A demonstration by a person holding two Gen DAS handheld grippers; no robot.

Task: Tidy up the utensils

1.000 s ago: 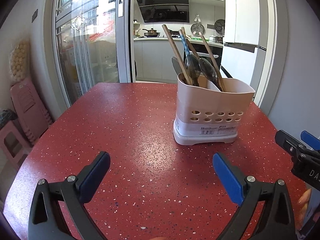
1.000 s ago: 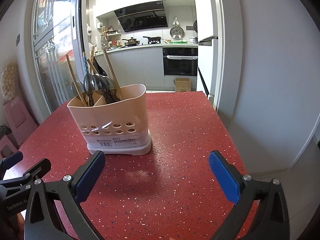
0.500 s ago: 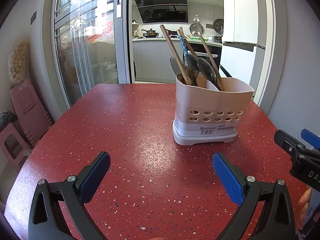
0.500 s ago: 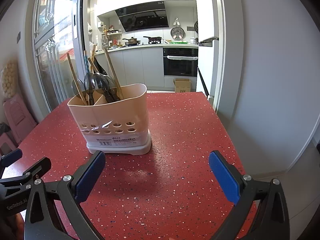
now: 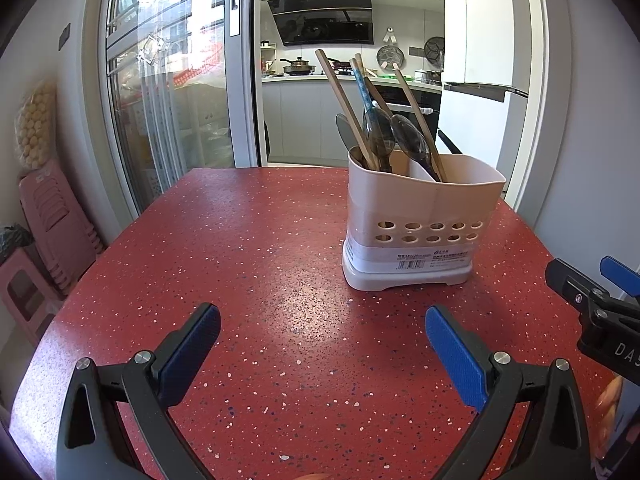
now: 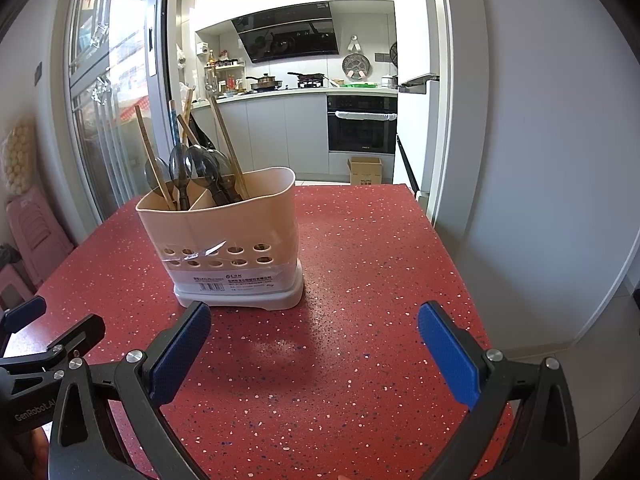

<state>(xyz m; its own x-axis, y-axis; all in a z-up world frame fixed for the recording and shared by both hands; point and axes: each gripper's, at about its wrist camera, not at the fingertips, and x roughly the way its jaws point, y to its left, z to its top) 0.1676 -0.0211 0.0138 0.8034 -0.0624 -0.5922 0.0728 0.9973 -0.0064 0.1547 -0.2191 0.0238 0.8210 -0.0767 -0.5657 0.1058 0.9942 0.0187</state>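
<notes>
Against the frames a second ago, nothing on the table has moved; your two views have only drifted a little, and the holder sits marginally lower in the left view. Both your claws remain spread wide and empty.

Your left gripper [image 5: 322,338] hovers over bare tabletop, its blue ribbed pads on black plastic arms set far apart. Your right gripper [image 6: 314,338] is likewise spread, with nothing between its pads, and the holder stands just beyond its left finger.

The utensil holder [image 5: 420,224] is a cream plastic caddy, rounded at the corners, divided inside by a partition, with two rows of oval holes near its base and a barcode label below them. It stands upright on the table, toward its right half. In it stand wooden chopsticks [image 5: 344,104] leaning at angles, one blue patterned handle [image 5: 362,84] and dark glossy spoons [image 6: 204,168], bowls up.

The table [image 5: 248,248] is red, speckled with pale flecks, and slightly glossy. Beyond it, a glass sliding door [image 5: 168,100] stands at left and an open doorway leads to a grey kitchen with an oven [image 6: 362,124] and a range hood [image 6: 288,32]. Pink stools [image 5: 48,216] are stacked by the left wall.
</notes>
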